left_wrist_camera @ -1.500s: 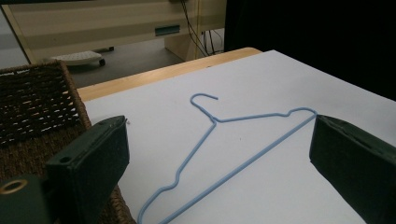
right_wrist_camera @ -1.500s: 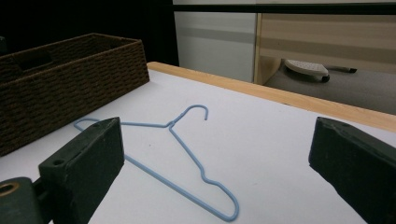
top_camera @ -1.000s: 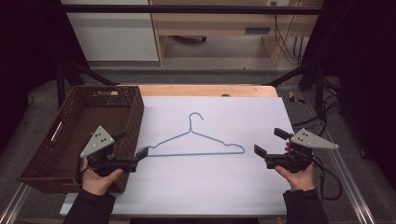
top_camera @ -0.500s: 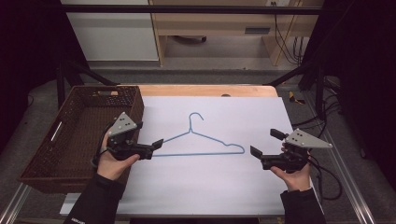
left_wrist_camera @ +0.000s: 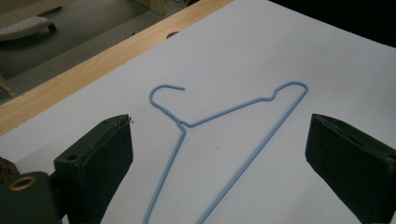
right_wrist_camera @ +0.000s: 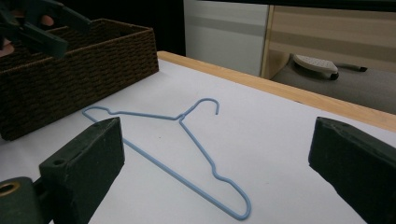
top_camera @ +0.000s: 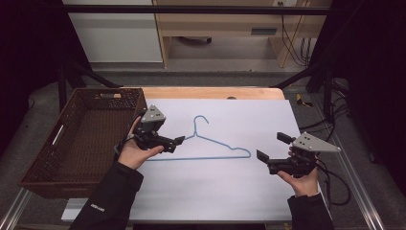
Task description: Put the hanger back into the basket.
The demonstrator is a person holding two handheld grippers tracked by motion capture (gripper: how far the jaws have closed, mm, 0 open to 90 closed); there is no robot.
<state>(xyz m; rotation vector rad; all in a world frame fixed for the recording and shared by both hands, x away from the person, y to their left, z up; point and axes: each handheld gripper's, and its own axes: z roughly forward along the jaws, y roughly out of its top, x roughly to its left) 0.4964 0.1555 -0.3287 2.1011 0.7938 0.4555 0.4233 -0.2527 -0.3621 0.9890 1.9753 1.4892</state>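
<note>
High view: a blue wire hanger (top_camera: 210, 143) lay flat on the white sheet (top_camera: 230, 191) covering the table, hook pointing away from the person, just right of the brown wicker basket (top_camera: 81, 139). The left gripper (top_camera: 176, 143) hovered at the hanger's left shoulder, jaws apart, holding nothing. Whether the jaw tips touched the wire could not be told from above. The right gripper (top_camera: 271, 147) sat just beyond the hanger's right end, jaws also apart and empty. The basket's near wall hid part of its floor, so its contents were unclear.

Left gripper view: the hanger (left_wrist_camera: 219, 140) ran up between the two wide-open black jaws, hook at the far end near the wooden table edge (left_wrist_camera: 93, 70). Its near end was cut off by the bottom of the frame. Judging by the thin wire, it was likely light, fairly stiff but springy, and smooth enough to slip or swivel in a pinch. Lying flush on the sheet, it would be hard to get a jaw under. The best hold was probably the neck where the wires meet, or a shoulder bend.

Right gripper view: the hanger (right_wrist_camera: 187, 135) lay ahead between the open jaws, notched shoulder nearest, and the basket (right_wrist_camera: 74, 70) stood behind at left. The left gripper (right_wrist_camera: 42, 21) showed far off at the top left corner, partly cut off. The floor beyond the table was blurry.
</note>
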